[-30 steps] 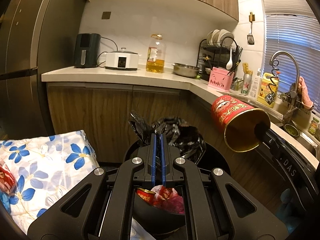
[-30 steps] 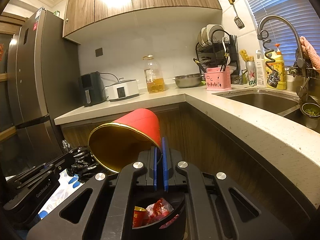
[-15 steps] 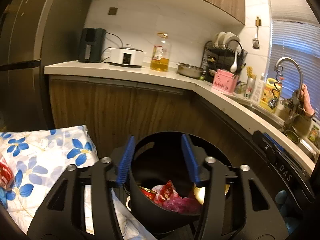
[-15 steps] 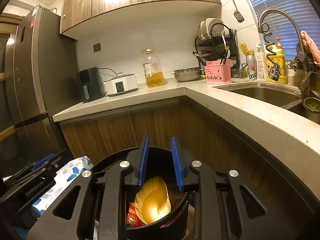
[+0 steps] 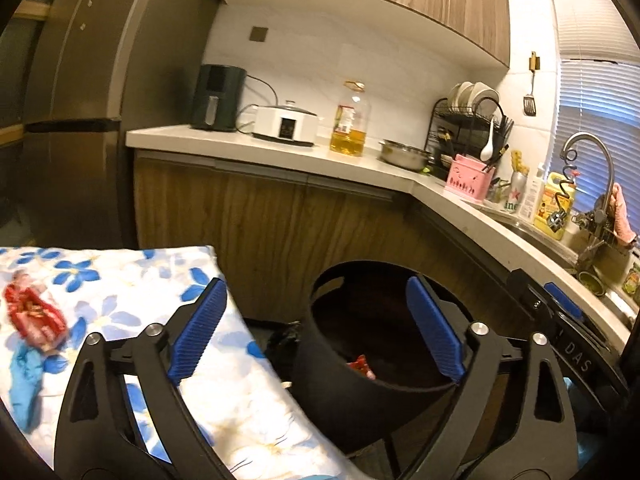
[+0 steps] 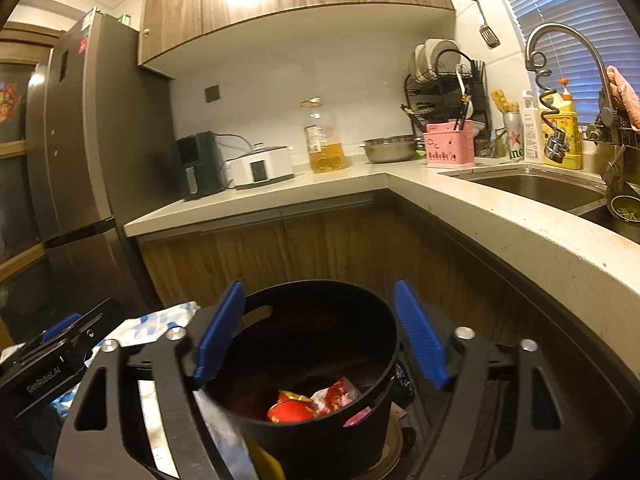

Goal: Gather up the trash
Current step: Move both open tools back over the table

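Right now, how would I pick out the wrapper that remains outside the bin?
Find the floral blue-and-white cloth left of the black bin. On its left part lies a crumpled red wrapper, the only red thing there, beside a light blue scrap.

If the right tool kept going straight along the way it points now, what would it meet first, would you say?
Most likely the black bin: the right tool is open, empty, and aimed slightly downward with the bin's mouth between its fingers. Depth is unclear; if it passed above the rim, the wooden cabinet comes next.
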Tool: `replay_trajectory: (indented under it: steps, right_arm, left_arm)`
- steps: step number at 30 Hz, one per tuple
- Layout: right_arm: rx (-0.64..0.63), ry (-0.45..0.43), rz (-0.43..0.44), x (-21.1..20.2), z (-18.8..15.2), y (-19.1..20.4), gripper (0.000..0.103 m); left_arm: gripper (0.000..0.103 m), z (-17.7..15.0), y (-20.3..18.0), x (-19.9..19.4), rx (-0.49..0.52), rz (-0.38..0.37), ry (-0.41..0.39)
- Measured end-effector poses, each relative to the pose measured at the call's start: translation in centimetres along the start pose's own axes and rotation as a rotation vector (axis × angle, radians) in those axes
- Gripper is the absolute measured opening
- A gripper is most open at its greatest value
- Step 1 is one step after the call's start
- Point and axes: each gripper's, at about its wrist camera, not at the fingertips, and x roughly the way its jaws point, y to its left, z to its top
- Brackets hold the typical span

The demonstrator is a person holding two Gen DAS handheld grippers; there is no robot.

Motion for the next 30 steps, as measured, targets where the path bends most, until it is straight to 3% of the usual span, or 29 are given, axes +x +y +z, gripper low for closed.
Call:
replay_trajectory:
  steps: [10, 18, 23, 30]
  right_arm:
    - [-0.049, -0.017, 0.048, -2.9, -0.8, 3.2, 0.086]
    - [-0.080, -0.017, 0.102, -4.3, -2.0, 6.7, 0.086]
    - [-0.076, 0.001, 0.162, -4.5, -2.9, 9.1, 0.086]
    - [-0.091, 0.028, 0.264, -4.4, -4.6, 13.6, 0.086]
  left_arm:
    - [0.097, -1.5, 3.2, -6.1, -0.006, 0.110, -0.052]
    - [0.097, -3.1, 8.1, -10.0, -0.043, 0.261, -0.071]
    - [0.097, -4.6, 11.6, -11.9, -0.055, 0.378, -0.071]
    - [0.097, -6.2, 15.6, -13.1, -0.082, 0.485, -0.076]
